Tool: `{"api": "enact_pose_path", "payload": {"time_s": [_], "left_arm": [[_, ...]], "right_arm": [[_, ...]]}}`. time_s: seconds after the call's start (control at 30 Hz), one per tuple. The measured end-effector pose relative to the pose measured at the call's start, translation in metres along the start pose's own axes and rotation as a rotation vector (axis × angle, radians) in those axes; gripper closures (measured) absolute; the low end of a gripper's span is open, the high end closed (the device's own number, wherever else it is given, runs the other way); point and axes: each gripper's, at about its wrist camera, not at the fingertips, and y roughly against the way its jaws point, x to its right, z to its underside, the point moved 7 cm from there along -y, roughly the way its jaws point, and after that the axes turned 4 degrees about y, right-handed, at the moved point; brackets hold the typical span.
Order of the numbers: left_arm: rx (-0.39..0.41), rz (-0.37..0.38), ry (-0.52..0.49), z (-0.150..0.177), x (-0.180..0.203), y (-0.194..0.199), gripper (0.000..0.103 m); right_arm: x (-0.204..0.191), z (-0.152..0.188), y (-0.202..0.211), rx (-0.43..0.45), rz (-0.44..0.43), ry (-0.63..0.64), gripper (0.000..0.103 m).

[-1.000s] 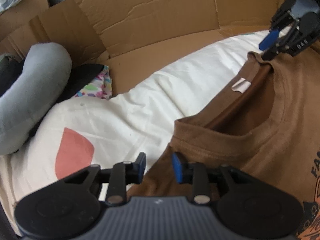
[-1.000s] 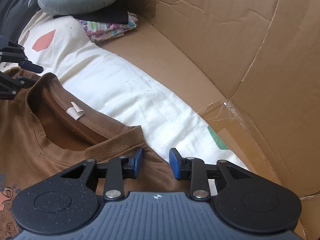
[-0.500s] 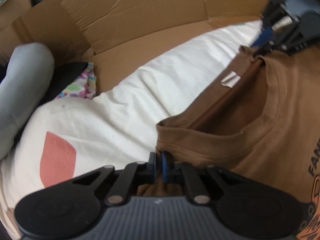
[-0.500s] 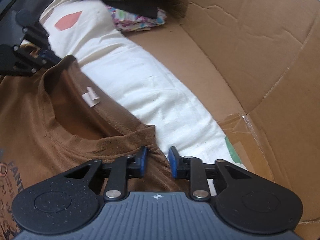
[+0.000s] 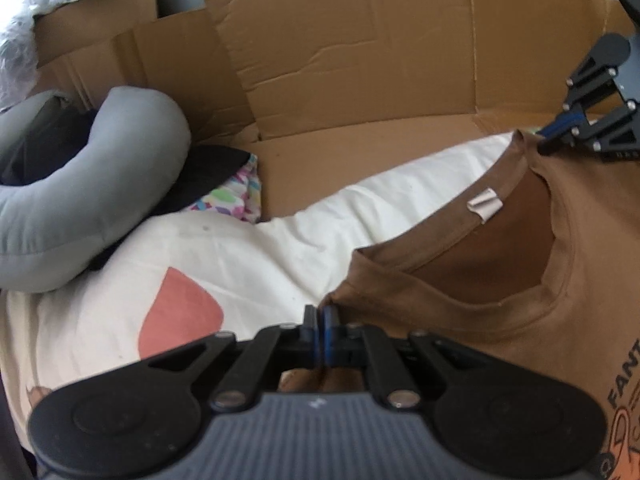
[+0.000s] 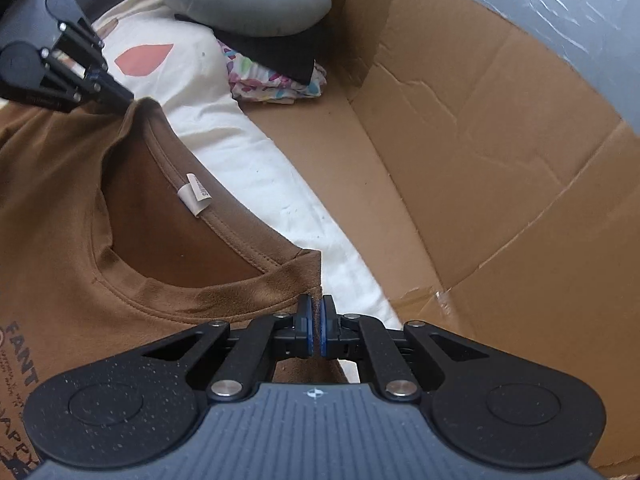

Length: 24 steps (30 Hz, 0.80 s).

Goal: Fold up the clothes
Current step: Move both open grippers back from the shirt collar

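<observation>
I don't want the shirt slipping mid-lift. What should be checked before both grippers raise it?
1. Left gripper shut on the brown cotton T-shirt shoulder: ok.
2. Right gripper shut on the other shoulder: ok.
3. Both grips beside the collar, on opposite sides: ok.
4. How much fabric sits between the pads: cannot tell.
5. Grey curved pillow off the shirt: ok.
6. Shirt's lower hem free: cannot tell, out of view.

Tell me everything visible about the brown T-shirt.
The brown T-shirt is soft knit, with a ribbed round collar and a small white neck tag. Dark lettering and orange print mark its chest. It lies front up on a cream sheet, each shoulder pinched by a shut claw: left claw, right claw.
</observation>
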Motion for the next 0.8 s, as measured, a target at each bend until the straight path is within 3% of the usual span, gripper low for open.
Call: {"api": "enact_pose_path", "payload": {"time_s": [0.2, 0.27, 0.4, 0.43, 0.5, 0.7, 0.8], "left_arm": [[-0.03, -0.036, -0.001, 0.005, 0.007, -0.012, 0.1], [-0.042, -0.048, 0.001, 0.008, 0.009, -0.017, 0.099], [-0.055, -0.068, 0.014, 0.009, 0.012, -0.019, 0.089], [-0.05, -0.069, 0.026, 0.008, 0.011, -0.014, 0.086], [-0.039, -0.071, 0.048, 0.004, 0.009, -0.004, 0.069], [-0.007, -0.077, 0.116, -0.008, 0.002, 0.027, 0.058], [0.01, -0.08, 0.15, -0.013, -0.001, 0.042, 0.058]], "right_arm": [[-0.002, -0.002, -0.01, -0.022, 0.035, 0.0, 0.102], [-0.005, 0.003, -0.024, -0.081, 0.007, -0.029, 0.101], [-0.003, 0.005, -0.026, -0.075, 0.009, -0.083, 0.095], [0.0, 0.004, -0.021, -0.061, -0.002, -0.108, 0.084], [0.009, 0.003, -0.007, -0.025, -0.017, -0.141, 0.067], [0.046, 0.006, 0.043, 0.025, -0.034, -0.218, 0.065], [0.061, 0.021, 0.069, 0.02, -0.035, -0.23, 0.065]]}}
